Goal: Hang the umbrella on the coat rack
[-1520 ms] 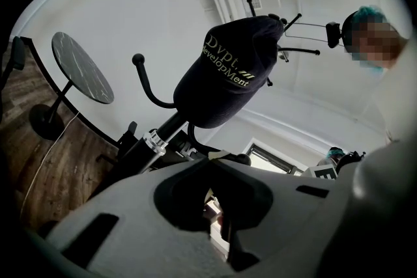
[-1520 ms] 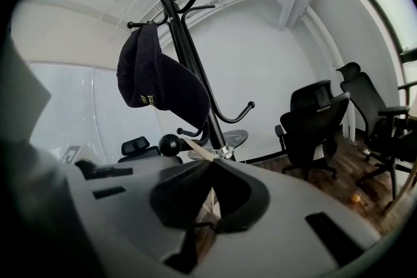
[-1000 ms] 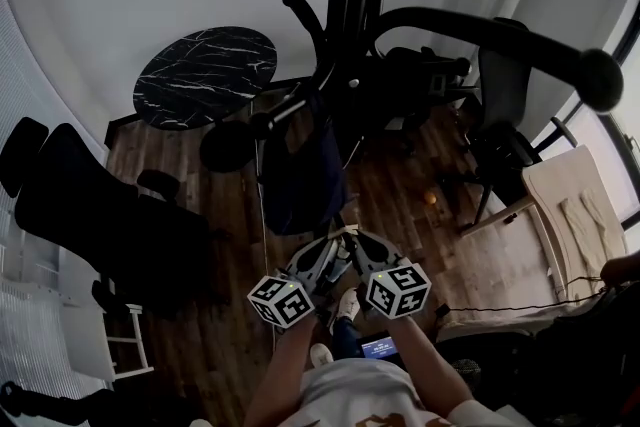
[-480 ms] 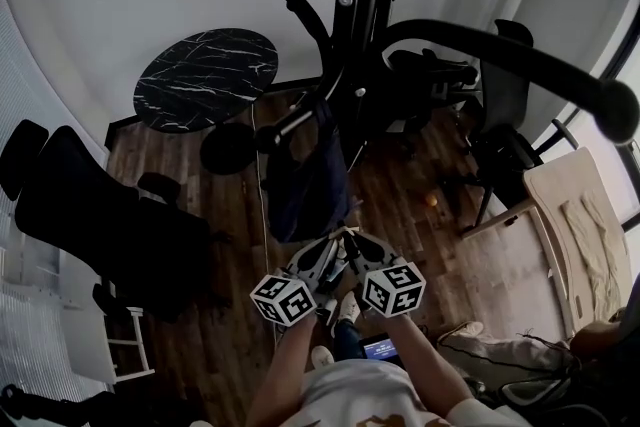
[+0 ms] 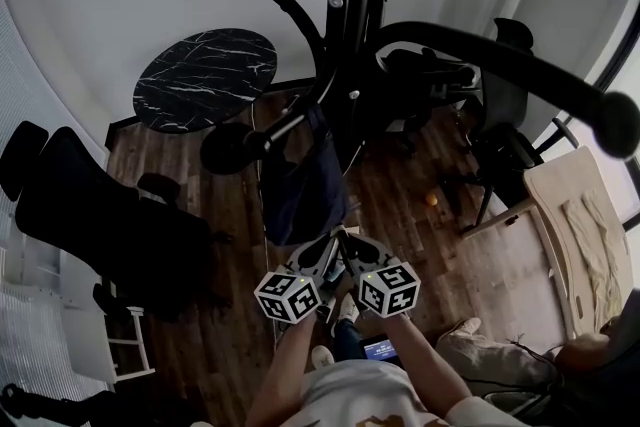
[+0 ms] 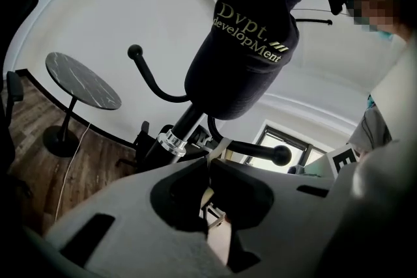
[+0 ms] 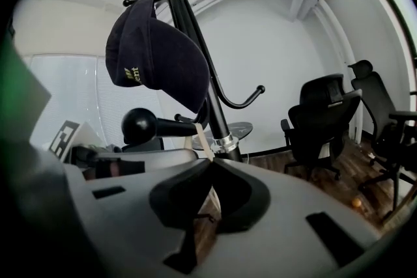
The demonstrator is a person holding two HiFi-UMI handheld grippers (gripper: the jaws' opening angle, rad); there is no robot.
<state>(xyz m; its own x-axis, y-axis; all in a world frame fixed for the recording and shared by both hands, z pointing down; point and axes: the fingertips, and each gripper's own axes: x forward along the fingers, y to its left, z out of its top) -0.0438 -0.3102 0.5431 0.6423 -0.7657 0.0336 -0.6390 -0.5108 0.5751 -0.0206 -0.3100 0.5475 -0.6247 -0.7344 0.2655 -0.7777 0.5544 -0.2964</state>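
Both grippers have crept slightly closer to each other and toward the rack over the last second, with their grasp unchanged. The left gripper [image 6: 208, 169] and the right gripper [image 7: 210, 169] are each clenched on a thin pale strap [image 7: 203, 140], which I take to be the umbrella's loop. The umbrella's body shows clearly in no view and probably hangs below the grippers. From the right gripper's tips the strap runs up toward a ball-ended hook [image 7: 156, 127] just beyond and above, but it is not yet over it. So the hang looks close: the loop probably still has to be lifted over the ball. Above the grippers a navy cap [image 7: 156, 55] hangs on the rack [image 7: 210, 88]. Far beyond the left gripper is a round table [image 6: 81, 81], and far beyond the right one, chairs [image 7: 319, 120].
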